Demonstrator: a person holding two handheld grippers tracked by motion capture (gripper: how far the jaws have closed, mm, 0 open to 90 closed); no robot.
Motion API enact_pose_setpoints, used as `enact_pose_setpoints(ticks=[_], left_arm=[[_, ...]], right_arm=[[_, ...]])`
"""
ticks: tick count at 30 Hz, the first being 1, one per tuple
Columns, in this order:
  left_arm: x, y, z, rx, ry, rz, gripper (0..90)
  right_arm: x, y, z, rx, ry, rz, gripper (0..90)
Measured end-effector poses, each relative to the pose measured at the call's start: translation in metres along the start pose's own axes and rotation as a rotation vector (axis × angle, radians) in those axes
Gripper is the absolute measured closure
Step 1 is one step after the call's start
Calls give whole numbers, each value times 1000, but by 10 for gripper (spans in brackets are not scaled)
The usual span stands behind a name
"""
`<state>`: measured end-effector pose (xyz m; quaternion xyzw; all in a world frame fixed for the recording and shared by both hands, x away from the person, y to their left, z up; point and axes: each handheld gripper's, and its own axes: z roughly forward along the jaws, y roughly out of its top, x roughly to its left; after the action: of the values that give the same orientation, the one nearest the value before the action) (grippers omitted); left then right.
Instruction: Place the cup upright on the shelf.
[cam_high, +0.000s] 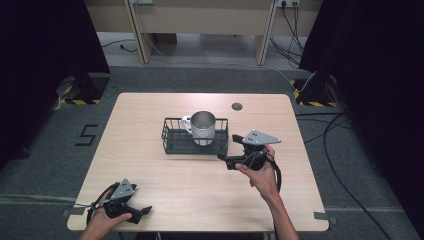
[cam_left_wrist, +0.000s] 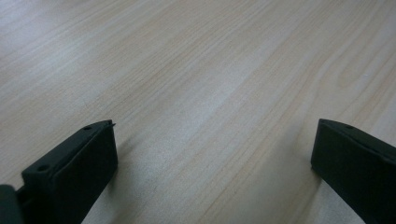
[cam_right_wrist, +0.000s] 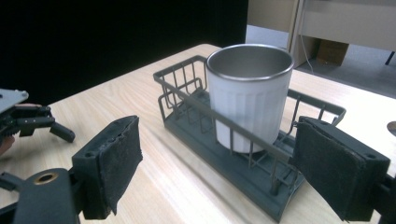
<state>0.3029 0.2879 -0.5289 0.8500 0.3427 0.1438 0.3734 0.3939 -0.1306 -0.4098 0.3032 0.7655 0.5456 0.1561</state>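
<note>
Right gripper (cam_right_wrist: 215, 158) jaws wide apart; mug (cam_right_wrist: 250, 93) just beyond, between them.

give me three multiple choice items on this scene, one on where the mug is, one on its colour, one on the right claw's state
1. Where does the mug stand?
A. in the wire basket
B. on the bare table
C. in a claw

2. What colour is the mug's outside?
A. red
B. white
C. black

3. How is the right claw?
A. shut on the mug
B. shut on the basket
C. open

Answers: 1 A, the basket's wires surround its base; 2 B, white ribbed wall with a metal rim; 3 C, its jaws stand wide apart, holding nothing.
</note>
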Motion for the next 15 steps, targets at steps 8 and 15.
enact_pose_setpoints(ticks=[8,15], left_arm=[[0,0,0,2,1,2,0],[0,0,0,2,0,0,0]], right_arm=[[8,-7,-7,-1,3,-4,159],[11,-14,-13,-11,-3,-3,159]])
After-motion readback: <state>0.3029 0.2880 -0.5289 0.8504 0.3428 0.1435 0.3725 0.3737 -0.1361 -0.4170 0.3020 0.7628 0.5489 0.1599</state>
